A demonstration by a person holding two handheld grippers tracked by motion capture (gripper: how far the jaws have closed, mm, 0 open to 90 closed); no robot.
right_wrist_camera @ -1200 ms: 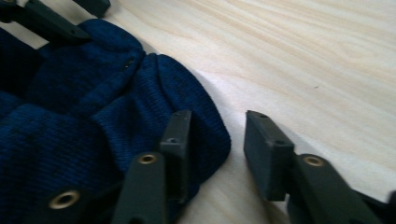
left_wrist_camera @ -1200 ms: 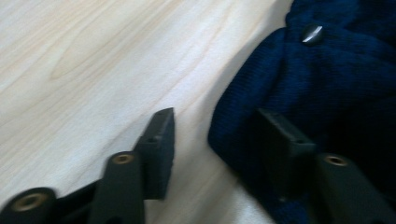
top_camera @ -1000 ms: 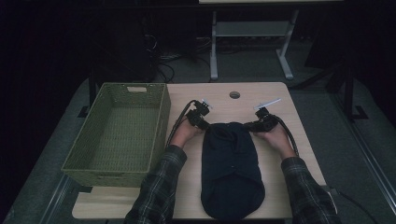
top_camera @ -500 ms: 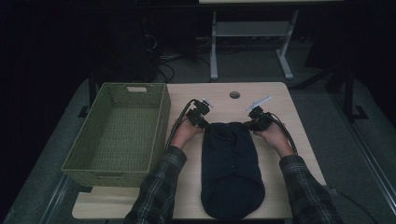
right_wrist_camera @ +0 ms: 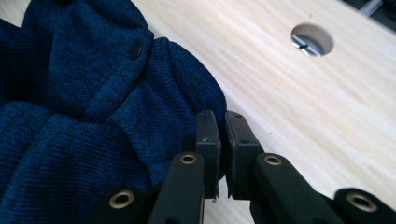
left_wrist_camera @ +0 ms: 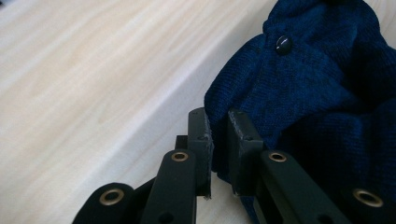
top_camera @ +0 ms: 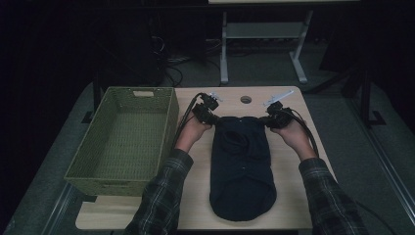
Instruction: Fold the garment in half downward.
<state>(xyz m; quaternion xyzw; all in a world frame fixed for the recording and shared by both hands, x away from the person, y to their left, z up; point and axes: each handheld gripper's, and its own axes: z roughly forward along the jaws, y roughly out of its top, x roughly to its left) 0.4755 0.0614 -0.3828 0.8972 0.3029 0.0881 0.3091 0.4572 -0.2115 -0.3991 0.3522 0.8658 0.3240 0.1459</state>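
A dark blue knitted garment (top_camera: pixel 241 166) with small black buttons lies lengthwise on the wooden table (top_camera: pixel 288 196). My left gripper (top_camera: pixel 209 116) is at its far left corner and my right gripper (top_camera: pixel 272 117) at its far right corner. In the left gripper view the left gripper (left_wrist_camera: pixel 218 122) is shut on a fold of the blue knit (left_wrist_camera: pixel 303 88). Seen from the right gripper view, the right gripper (right_wrist_camera: pixel 221 122) pinches the edge of the knit (right_wrist_camera: pixel 93 107) between nearly touching pads.
An empty green woven basket (top_camera: pixel 100 166) stands at the table's left side. A round cable hole (top_camera: pixel 245 99) is in the table's far edge, between the grippers. Cables and a white desk frame (top_camera: pixel 264 34) lie on the floor beyond.
The right gripper has moved left, towards the left gripper, narrowing the garment's far end. The left gripper has barely shifted.
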